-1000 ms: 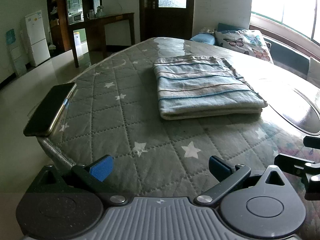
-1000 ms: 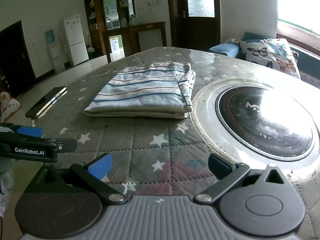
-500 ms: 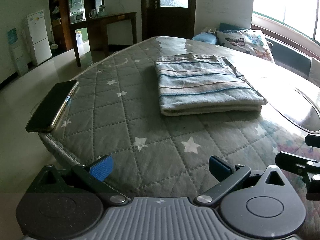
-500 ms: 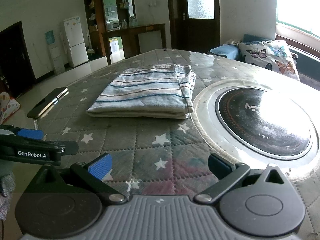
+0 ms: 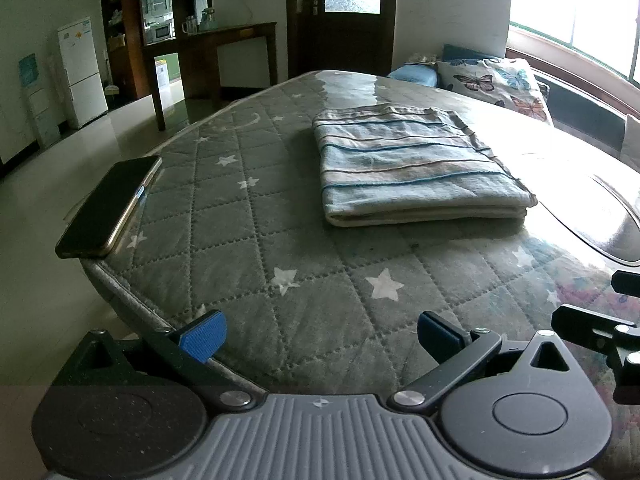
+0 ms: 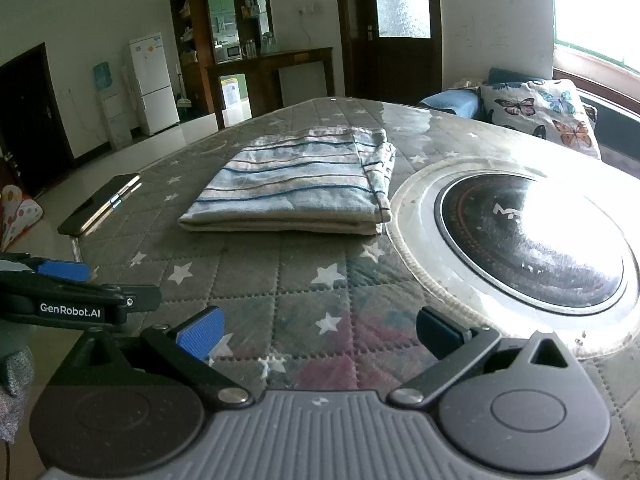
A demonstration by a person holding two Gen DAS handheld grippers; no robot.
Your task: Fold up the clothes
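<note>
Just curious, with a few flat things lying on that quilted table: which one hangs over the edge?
The black phone. Its near end juts past the table's left rim, while the folded striped cloth and the round cooktop lie fully on top.

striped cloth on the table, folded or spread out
Folded: the blue-and-white striped cloth lies as a compact rectangle on the grey star-quilted table cover, stacked layers showing along its near edge.

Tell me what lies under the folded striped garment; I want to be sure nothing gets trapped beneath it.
The folded striped garment rests flat on the grey star-quilted cover. Its near edge sits flush against the cover, with nothing poking out. Anything beneath its middle is hidden.
</note>
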